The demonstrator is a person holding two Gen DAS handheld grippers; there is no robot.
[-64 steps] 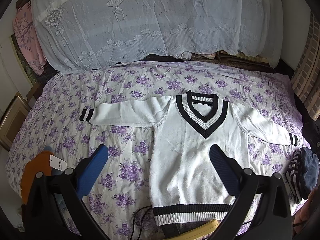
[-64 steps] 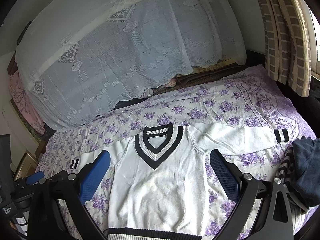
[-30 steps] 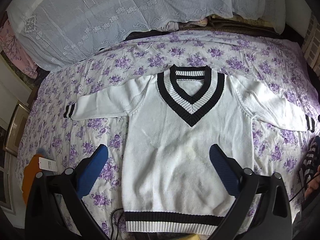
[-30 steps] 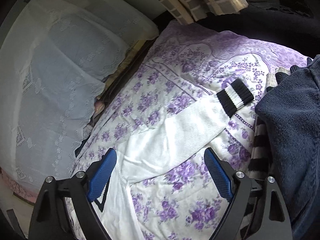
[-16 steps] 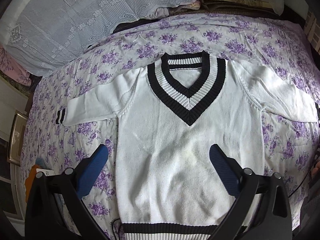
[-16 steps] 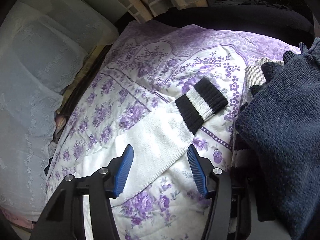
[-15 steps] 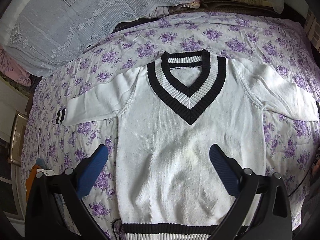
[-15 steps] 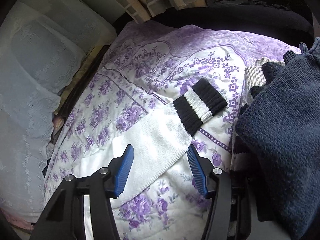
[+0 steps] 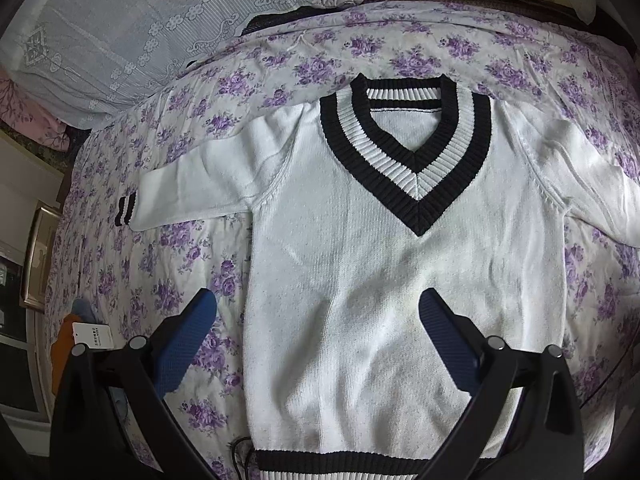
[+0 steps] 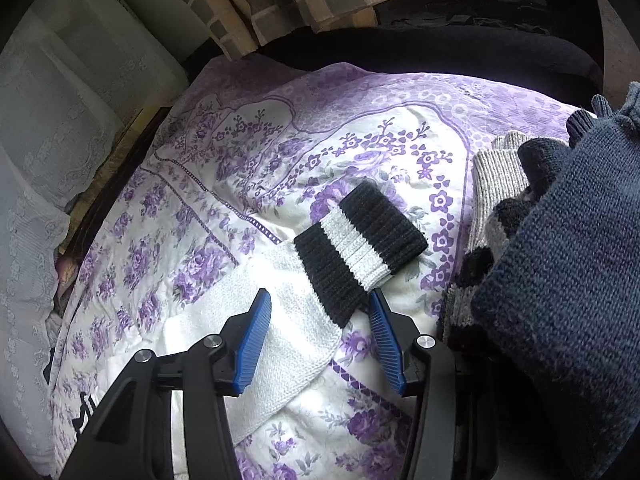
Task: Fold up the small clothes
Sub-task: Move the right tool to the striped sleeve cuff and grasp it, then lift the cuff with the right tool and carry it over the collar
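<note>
Sweater (image 9: 360, 300) flat on bedspread (image 9: 160, 264) | navy knit pile (image 10: 568, 272) beside cuff (image 10: 360, 248)

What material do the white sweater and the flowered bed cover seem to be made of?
White V-neck sweater with black trim: knitted yarn, probably cotton or acrylic, matte; fine stitch rows and a ribbed striped cuff show. Purple-flowered bed cover: thin woven printed fabric, likely cotton; smooth, softly creased.
</note>
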